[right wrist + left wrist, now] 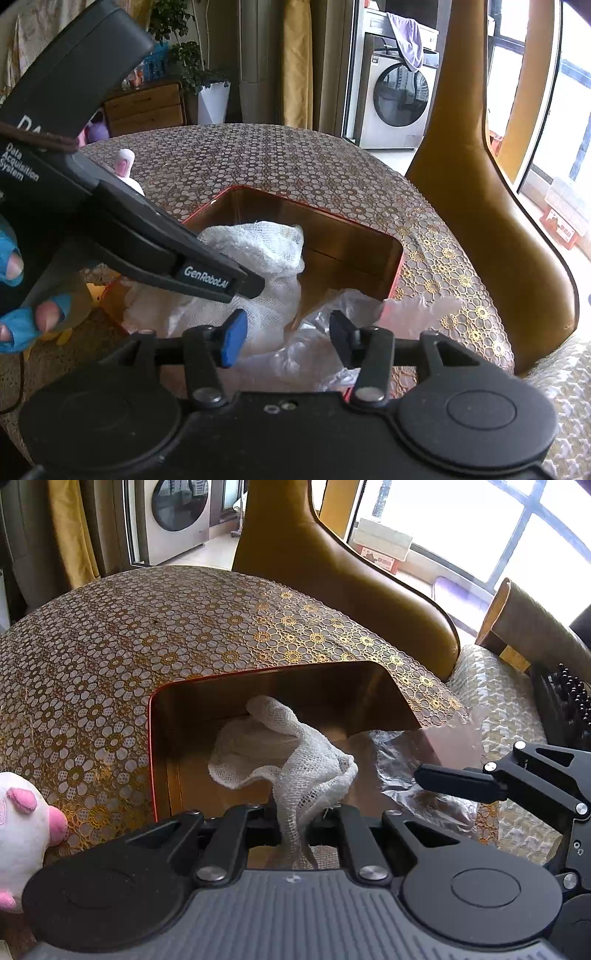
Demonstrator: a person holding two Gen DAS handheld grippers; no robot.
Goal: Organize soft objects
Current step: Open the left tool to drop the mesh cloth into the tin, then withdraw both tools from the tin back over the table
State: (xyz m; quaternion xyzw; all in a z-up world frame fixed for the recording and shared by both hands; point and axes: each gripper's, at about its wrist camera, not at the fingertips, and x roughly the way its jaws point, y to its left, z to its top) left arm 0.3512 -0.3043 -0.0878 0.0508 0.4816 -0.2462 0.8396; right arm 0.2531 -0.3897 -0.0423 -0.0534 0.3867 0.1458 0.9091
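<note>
A white gauze cloth (291, 753) hangs over the open red-rimmed metal box (155, 716). My left gripper (293, 827) is shut on the cloth's lower end and holds it above the box. In the right wrist view the cloth (258, 243) drapes into the box (397, 266), with the left gripper (243, 286) pinching it from the left. My right gripper (286, 338) is open and empty, just in front of the cloth, above a crumpled clear plastic bag (332, 350). It also shows in the left wrist view (436, 775) at the right.
A pink and white plush toy (22, 827) lies at the left on the gold floral tablecloth (147, 627). A tan leather chair (332, 572) stands behind the table. Clear plastic (406, 760) lies by the box's right side. A black massager (565, 698) sits on the cushioned seat.
</note>
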